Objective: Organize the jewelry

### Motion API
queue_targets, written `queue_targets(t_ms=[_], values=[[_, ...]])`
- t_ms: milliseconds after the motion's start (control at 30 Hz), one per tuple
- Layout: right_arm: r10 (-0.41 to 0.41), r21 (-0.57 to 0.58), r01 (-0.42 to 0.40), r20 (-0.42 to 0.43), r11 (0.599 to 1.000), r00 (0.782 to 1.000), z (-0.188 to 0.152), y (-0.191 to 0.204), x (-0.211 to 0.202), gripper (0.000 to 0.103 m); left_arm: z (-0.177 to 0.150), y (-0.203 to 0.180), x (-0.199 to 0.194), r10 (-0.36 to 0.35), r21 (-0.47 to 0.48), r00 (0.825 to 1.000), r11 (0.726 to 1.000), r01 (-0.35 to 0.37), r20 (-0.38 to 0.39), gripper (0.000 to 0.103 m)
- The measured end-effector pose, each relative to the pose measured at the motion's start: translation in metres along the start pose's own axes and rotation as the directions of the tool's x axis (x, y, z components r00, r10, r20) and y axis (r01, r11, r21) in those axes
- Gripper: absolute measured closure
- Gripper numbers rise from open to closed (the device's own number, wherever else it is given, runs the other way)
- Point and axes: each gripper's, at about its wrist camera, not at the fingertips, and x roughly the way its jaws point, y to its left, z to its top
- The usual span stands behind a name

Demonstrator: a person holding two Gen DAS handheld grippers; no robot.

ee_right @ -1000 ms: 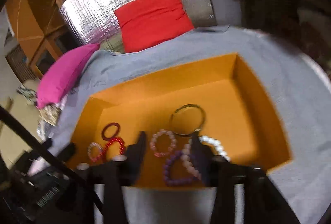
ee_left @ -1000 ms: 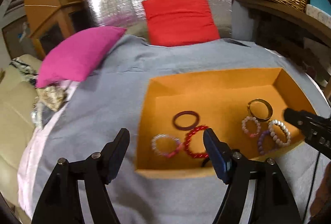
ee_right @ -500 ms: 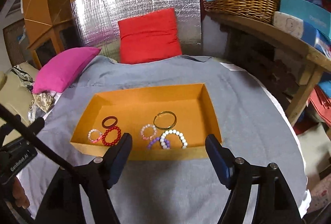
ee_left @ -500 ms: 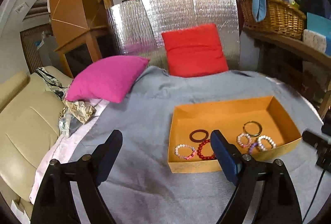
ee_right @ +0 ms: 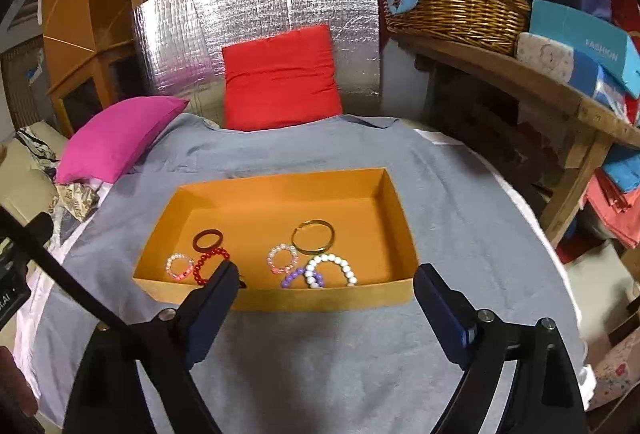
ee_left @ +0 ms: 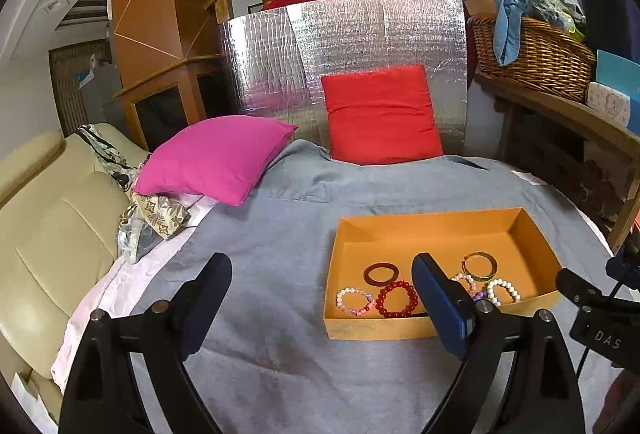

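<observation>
An orange box (ee_right: 280, 193) sits on a grey cloth and holds several bracelets: a dark ring (ee_right: 207, 239), a red bead one (ee_right: 210, 264), a pink-white one (ee_right: 178, 266), a gold bangle (ee_right: 312, 236), a white bead one (ee_right: 332, 268) and a purple one (ee_right: 298, 277). The box also shows in the left wrist view (ee_left: 440, 230). My right gripper (ee_right: 324, 288) is open and empty, above the cloth just in front of the box. My left gripper (ee_left: 322, 280) is open and empty, in front of the box's left side.
A pink pillow (ee_left: 216, 157) and a red pillow (ee_left: 380, 113) lie at the back by a silver foil panel (ee_left: 360, 33). A wooden shelf with a wicker basket (ee_right: 456, 5) stands on the right. A cream sofa (ee_left: 48, 218) is on the left.
Both grippers have pulled back and up from the box. The right gripper, nearly closed over the bracelets a second ago, has opened wide.
</observation>
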Motion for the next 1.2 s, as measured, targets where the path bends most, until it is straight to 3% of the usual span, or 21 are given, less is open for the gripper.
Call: queue_targets(t_ms=[300, 1200], values=[[0.004, 0.009, -0.004, -0.014, 1.000, 1.000, 0.003, 0.004, 0.018, 0.010, 0.001, -0.003, 0.013, 0.055, 0.018, 0.999, 0.998, -0.055, -0.004, 0.011], [0.027, 0.013, -0.027, -0.043, 1.000, 0.999, 0.001, 0.013, 0.031, 0.010, -0.001, 0.003, 0.019, 0.067, -0.008, 0.998, 0.998, -0.067, -0.020, 0.011]])
